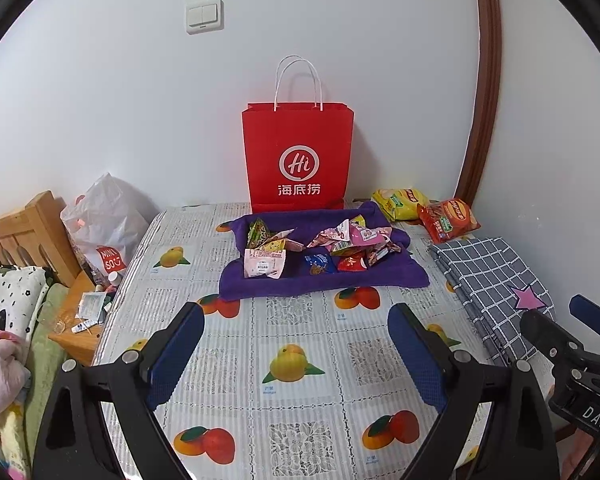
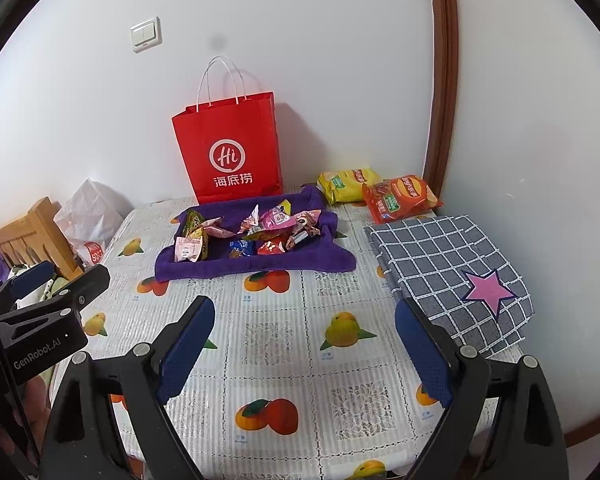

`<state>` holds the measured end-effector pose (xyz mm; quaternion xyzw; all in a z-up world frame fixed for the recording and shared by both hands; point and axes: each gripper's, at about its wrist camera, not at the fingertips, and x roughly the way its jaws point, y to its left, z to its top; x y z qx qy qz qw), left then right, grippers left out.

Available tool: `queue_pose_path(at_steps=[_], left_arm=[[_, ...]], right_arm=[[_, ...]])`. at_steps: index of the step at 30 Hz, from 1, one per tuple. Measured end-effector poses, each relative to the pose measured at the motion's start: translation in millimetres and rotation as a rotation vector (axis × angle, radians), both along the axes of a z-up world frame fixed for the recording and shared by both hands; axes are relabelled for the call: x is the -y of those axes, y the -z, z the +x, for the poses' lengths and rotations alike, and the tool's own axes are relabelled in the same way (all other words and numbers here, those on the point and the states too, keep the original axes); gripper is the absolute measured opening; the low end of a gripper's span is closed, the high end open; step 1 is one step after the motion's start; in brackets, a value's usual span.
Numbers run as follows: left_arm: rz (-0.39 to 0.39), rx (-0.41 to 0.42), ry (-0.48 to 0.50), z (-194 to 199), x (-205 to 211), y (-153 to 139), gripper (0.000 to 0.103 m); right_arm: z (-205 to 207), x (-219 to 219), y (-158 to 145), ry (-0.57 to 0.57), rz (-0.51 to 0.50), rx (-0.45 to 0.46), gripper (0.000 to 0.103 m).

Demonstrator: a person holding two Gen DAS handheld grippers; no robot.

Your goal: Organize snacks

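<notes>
Several small snack packets point(image 1: 320, 248) point(image 2: 256, 232) lie in a heap on a purple towel point(image 1: 380, 276) point(image 2: 320, 260) at the far middle of the table. Behind it a red paper bag point(image 1: 298, 152) point(image 2: 230, 148) stands upright against the wall. To its right lie a yellow chip bag point(image 1: 400, 202) point(image 2: 346, 184) and a red chip bag point(image 1: 448, 220) point(image 2: 400, 198). My left gripper point(image 1: 296, 320) hovers open over the near table, short of the towel, holding nothing. My right gripper point(image 2: 304, 316) is likewise open and holds nothing. Each gripper shows at the edge of the other's view.
A folded grey checked cloth point(image 1: 492, 280) point(image 2: 440, 264) with a pink star lies at the table's right side. The fruit-print tablecloth point(image 1: 296, 364) point(image 2: 280, 344) covers the table. Left of it stand a wooden nightstand point(image 1: 76, 332), a white plastic bag point(image 1: 104, 220) and bedding point(image 1: 8, 320).
</notes>
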<state>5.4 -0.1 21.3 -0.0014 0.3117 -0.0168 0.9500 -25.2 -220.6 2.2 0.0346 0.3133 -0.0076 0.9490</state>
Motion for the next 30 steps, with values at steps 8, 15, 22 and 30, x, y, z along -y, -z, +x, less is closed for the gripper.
queue_pose_path(at_steps=[8,15,22,30], left_arm=[[-0.003,-0.005,-0.001,-3,-3,-1,0.093],[0.001,-0.004,-0.003,-7,-4,1,0.093],[0.0,-0.001,-0.007,-10,-6,1,0.093],[-0.006,-0.006,-0.016,-10,-7,2,0.093]], right_arm=[[-4,-1,2,-0.002,-0.004,-0.002,0.091],[-8,-3,3,-0.003,-0.004,0.0,0.091],[-9,-4,3,-0.004,-0.008,0.001,0.091],[-9,-8,2,-0.008,-0.01,-0.003,0.091]])
